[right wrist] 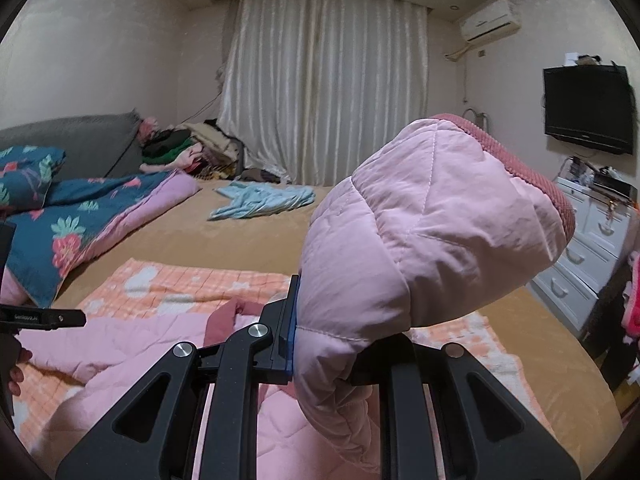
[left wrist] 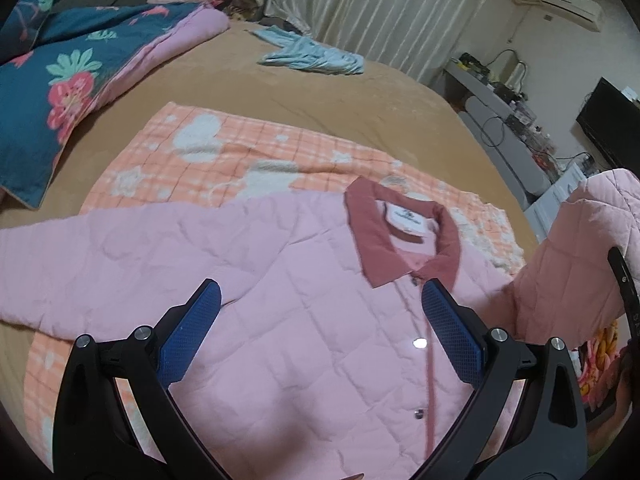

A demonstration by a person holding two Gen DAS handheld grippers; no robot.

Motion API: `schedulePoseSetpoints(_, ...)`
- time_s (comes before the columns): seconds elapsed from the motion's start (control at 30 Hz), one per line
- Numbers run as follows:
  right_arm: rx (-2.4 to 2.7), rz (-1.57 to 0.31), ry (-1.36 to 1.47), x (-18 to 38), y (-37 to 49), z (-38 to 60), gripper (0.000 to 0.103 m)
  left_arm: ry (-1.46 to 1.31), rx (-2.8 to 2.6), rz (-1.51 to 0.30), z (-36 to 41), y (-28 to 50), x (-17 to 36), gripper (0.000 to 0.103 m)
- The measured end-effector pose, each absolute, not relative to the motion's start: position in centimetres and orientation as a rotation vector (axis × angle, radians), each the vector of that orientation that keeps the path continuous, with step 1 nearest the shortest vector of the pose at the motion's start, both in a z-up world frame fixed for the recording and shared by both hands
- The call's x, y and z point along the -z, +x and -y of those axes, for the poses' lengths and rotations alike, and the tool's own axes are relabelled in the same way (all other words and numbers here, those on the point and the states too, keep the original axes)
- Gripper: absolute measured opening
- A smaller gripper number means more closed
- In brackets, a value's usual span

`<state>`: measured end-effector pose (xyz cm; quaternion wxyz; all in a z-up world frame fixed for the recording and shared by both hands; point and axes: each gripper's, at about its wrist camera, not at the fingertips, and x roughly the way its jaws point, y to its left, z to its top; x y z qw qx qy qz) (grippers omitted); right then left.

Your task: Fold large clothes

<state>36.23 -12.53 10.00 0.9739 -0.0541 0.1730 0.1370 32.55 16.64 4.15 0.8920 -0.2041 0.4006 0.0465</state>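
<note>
In the left wrist view, a quilted pink jacket (left wrist: 280,300) is seen spread flat on an orange checked blanket (left wrist: 240,160), its corduroy collar (left wrist: 400,232) toward one o'clock and its long axis running from there to six; the left gripper (left wrist: 320,320) is held above it, jaws released. In the right wrist view, the puffy sleeve (right wrist: 420,232) is gripped by the clenched right gripper (right wrist: 316,336), its ribbed cuff (right wrist: 532,168) raised toward two o'clock.

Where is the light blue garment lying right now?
The light blue garment lies crumpled on the tan bedspread at the far side of the bed, near the curtains, beyond the pink jacket and right of the floral quilt.
</note>
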Motion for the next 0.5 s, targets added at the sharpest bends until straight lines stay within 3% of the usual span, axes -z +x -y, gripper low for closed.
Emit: schedulePoseSetpoints(0.5, -0.386, -0.440, -0.208, -3.1, 36.8, 6.5, 0.016, -0.462, -0.141, -0.908, -18.7, 31.7, 0.5, 0.094)
